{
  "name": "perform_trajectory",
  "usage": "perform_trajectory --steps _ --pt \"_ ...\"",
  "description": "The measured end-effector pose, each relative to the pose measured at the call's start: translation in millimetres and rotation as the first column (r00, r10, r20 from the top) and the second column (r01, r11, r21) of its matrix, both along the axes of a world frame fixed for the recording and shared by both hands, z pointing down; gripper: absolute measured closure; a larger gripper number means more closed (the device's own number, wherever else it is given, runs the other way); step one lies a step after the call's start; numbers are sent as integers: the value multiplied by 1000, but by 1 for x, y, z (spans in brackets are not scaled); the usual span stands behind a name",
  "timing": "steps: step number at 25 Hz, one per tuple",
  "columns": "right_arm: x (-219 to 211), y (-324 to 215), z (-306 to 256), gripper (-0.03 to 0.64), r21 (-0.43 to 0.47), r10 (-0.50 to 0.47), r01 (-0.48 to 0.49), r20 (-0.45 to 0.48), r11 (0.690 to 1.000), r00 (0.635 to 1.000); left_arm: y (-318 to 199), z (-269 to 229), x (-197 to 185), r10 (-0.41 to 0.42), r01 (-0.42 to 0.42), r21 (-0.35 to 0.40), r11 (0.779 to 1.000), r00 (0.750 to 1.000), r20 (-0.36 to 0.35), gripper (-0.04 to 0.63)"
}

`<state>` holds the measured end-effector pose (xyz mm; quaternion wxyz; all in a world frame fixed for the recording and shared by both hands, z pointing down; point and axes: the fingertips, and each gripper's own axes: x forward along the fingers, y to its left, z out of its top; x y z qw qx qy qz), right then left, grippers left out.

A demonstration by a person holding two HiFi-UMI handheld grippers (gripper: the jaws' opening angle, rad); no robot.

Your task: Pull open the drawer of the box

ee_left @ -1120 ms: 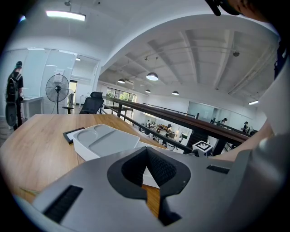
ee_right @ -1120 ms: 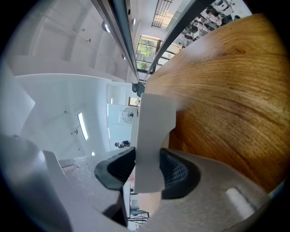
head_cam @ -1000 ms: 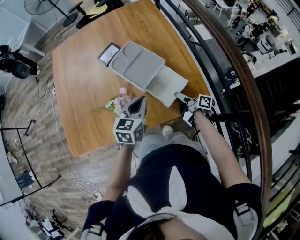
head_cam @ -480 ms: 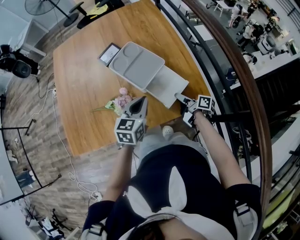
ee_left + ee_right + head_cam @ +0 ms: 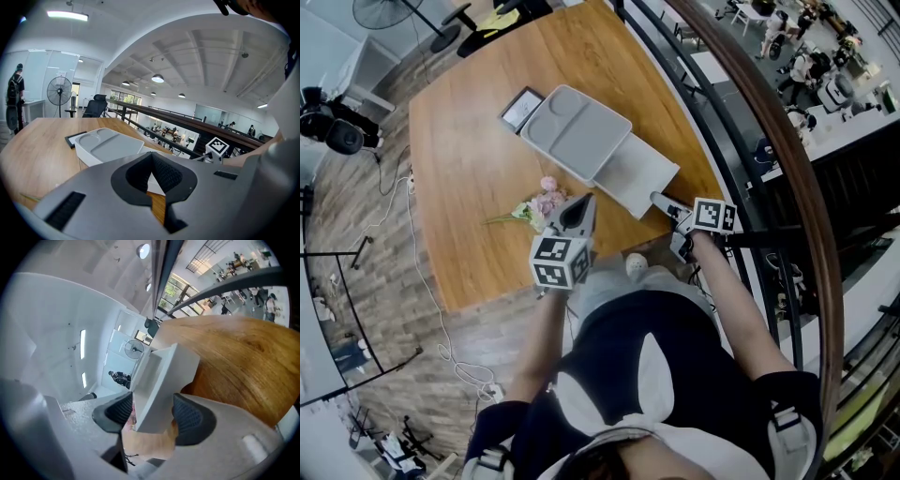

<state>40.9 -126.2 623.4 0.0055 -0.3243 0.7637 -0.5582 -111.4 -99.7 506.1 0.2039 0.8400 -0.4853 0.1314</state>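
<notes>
A grey box (image 5: 577,127) lies on the wooden table (image 5: 469,187), its drawer (image 5: 637,173) pulled out toward me. My right gripper (image 5: 667,208) is at the drawer's front edge. In the right gripper view the drawer's front wall (image 5: 161,380) stands between the jaws of the right gripper (image 5: 152,414), which are opening, with a gap beside the right pad. My left gripper (image 5: 579,211) hovers over the table's near edge, shut and empty. In the left gripper view, the left gripper (image 5: 152,197) points toward the box (image 5: 110,145).
A pink flower sprig (image 5: 539,202) lies on the table just ahead of the left gripper. A black framed tablet (image 5: 520,108) sits at the box's far left corner. A dark railing (image 5: 750,122) runs close along the table's right side. A fan (image 5: 380,11) stands beyond the table.
The right gripper has drawn slightly back toward me and its jaws have spread off the drawer's front. The drawer has come out a touch further. The left gripper has not moved.
</notes>
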Motion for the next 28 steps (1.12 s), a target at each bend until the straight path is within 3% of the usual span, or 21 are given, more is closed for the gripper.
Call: perform_trajectory --steps 7,11,15,23,28 --pt "8 1 -35 354 214 5 25 -137 977 991 4 -3 9 18 -18 -13 1000 1000 4 578" --pt "-5 10 -62 360 356 -23 104 -225 929 974 4 -6 15 32 -32 7 999 999 7 578" --pt "-21 22 -83 424 460 -42 189 -309 868 950 10 -10 22 52 -52 -1 999 999 14 578" --pt "-33 32 -105 603 549 -3 267 -433 792 901 20 -14 38 78 -78 -1 997 997 10 578" --pt "-46 39 -112 618 566 -19 331 -486 755 874 30 -11 51 121 -121 -1 993 993 10 578"
